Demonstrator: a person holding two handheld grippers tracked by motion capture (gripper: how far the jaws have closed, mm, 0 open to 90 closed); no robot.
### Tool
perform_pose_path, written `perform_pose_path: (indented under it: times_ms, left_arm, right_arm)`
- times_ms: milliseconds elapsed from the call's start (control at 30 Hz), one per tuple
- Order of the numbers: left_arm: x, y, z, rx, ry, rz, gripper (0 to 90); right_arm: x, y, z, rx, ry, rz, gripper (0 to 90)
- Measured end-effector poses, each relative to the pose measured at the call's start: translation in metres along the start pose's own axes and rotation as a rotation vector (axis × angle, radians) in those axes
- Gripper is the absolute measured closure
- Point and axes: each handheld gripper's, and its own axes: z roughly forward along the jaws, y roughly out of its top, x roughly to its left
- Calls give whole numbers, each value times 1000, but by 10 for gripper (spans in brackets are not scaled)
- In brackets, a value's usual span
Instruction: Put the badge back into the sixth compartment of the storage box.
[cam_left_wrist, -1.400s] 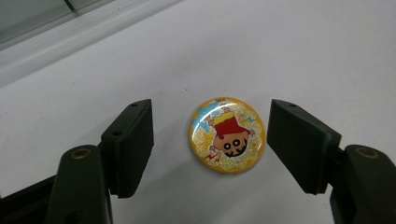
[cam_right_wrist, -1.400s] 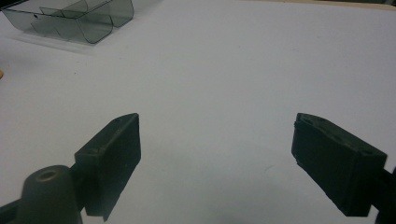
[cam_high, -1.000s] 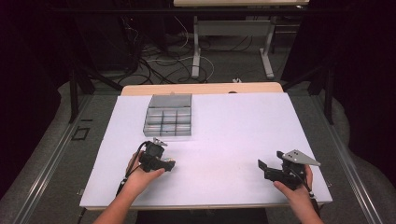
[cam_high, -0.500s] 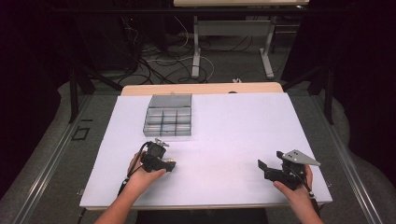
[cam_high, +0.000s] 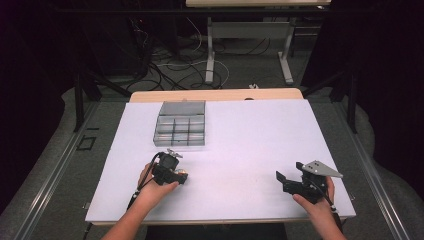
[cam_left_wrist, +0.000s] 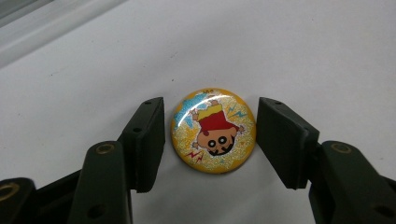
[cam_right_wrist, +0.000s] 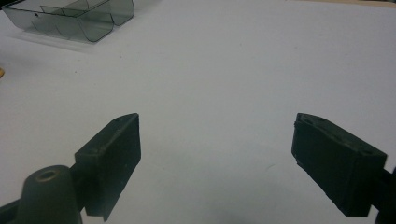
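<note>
High view showed a white tabletop (cam_high: 250, 135) with a grey compartment box (cam_high: 181, 124) in the upper left part of it. In the lower left of the frame, the left hand-held gripper (cam_high: 181, 176) was held low over the tabletop, below the box and apart from it. A small yellow spot was visible at its tip, but it was too small to read there. In the lower right of the frame, the right hand-held gripper (cam_high: 280, 178) was held by the other hand, well apart from the left one, with a grey three-cornered plate on top.

Left gripper view showed a round badge (cam_left_wrist: 214, 130) lying flat on the tabletop (cam_left_wrist: 303, 51), in the middle of the frame. The badge was yellow and glittering, with a cartoon figure in a red shirt, seen upside down. The left hand-held gripper (cam_left_wrist: 211, 140) was open, with one jaw on each side of the badge. Both jaws were just beside its edge, and a narrow gap was visible on each side, so it was not clamped.

Right gripper view showed the right hand-held gripper (cam_right_wrist: 215, 161) wide open and holding nothing, above bare tabletop (cam_right_wrist: 224, 70). The compartment box (cam_right_wrist: 70, 16) was in the upper left corner of the frame.
</note>
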Motion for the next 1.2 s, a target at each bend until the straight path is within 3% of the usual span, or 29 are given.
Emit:
perform_pose_path:
  times_ms: [500, 1200]
  left_arm:
    - [-2, 2, 0, 10, 11, -13, 468]
    - [2, 1, -2, -1, -17, -48, 468]
  right_arm:
    - [0, -1, 1, -14, 4, 4, 149]
    - [0, -1, 1, -13, 7, 12, 149]
